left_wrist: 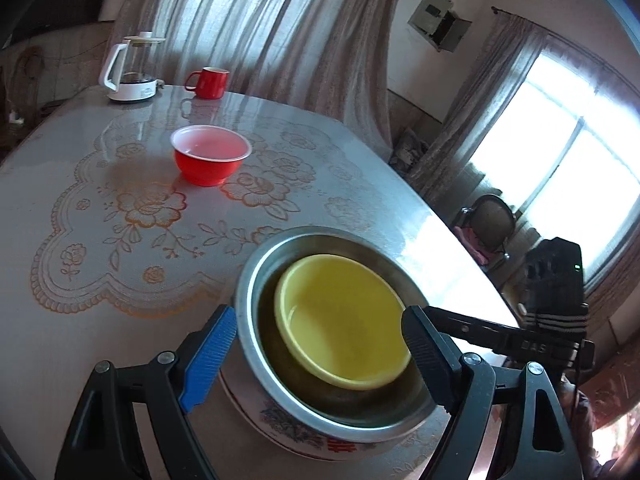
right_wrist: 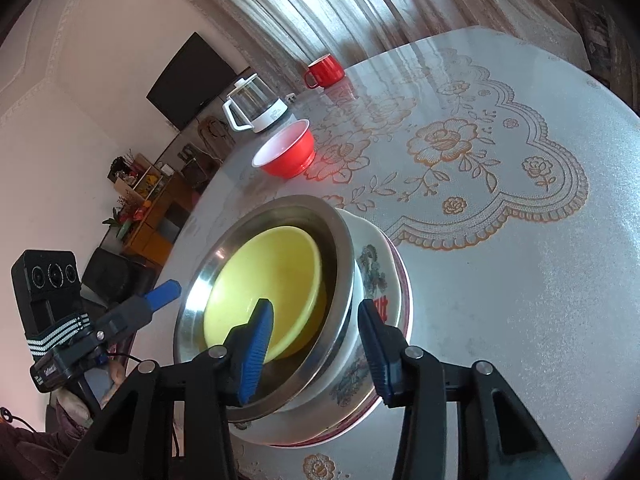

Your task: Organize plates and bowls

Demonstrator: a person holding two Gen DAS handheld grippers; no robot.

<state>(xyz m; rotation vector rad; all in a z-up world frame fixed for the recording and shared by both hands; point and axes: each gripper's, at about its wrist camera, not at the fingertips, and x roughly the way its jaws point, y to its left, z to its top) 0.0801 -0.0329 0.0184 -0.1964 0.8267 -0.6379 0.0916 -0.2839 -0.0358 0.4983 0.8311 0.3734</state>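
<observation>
Left wrist: yellow bowl point(left_wrist: 344, 320) inside steel bowl point(left_wrist: 256, 280) on floral plate point(left_wrist: 288, 428).

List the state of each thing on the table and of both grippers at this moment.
yellow bowl: nested in steel bowl
steel bowl: stacked in floral bowl
floral bowl: bottom of stack
red bowl: alone, upright
red mug: upright
kettle: lidded
left gripper: open
right gripper: straddling stack rims

Three bowls point(left_wrist: 340, 320), two plates point(right_wrist: 376, 280), one mug point(left_wrist: 210, 82), one kettle point(left_wrist: 130, 70).

Daylight floods through the blown-out window point(left_wrist: 560, 152) on my right, glaring off the glossy round lace-patterned table point(left_wrist: 436, 240); fisheye edges bend and darken.
</observation>
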